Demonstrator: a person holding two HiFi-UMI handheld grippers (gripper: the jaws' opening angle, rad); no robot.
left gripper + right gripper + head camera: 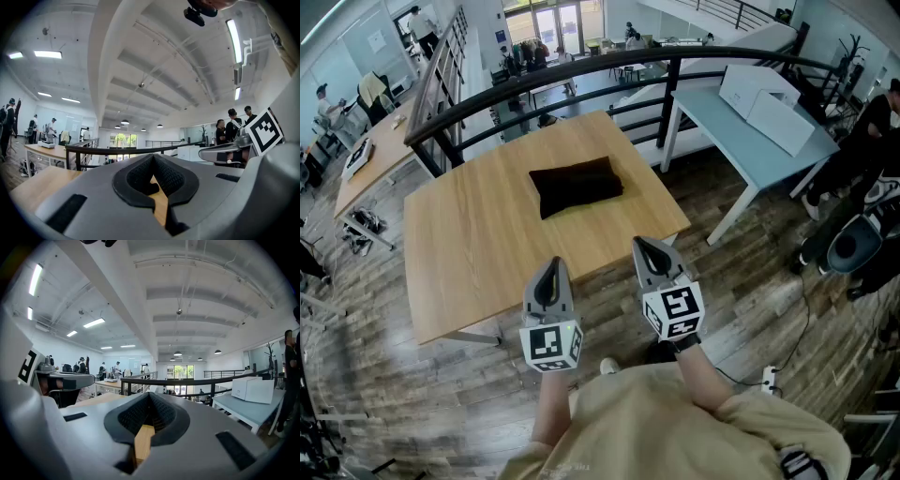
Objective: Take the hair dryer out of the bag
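One dark bag (pixel 577 186) lies flat near the middle of the wooden table (pixel 478 253), its long axis running across the head view from left to right, with the right end a little farther from the person. The hair dryer does not show in any view, so its direction cannot be told; only the bag's dark cloth is seen. Two tongs are held level over the table's near edge, well short of the bag. The left gripper (pixel 552 265) has its jaws pressed together with nothing between them, and the right gripper (pixel 642 244) is likewise closed and empty. Behind a black railing (pixel 581 64), a grey-blue table (pixel 741 150) carries two white boxes (pixel 761 98) side by side.
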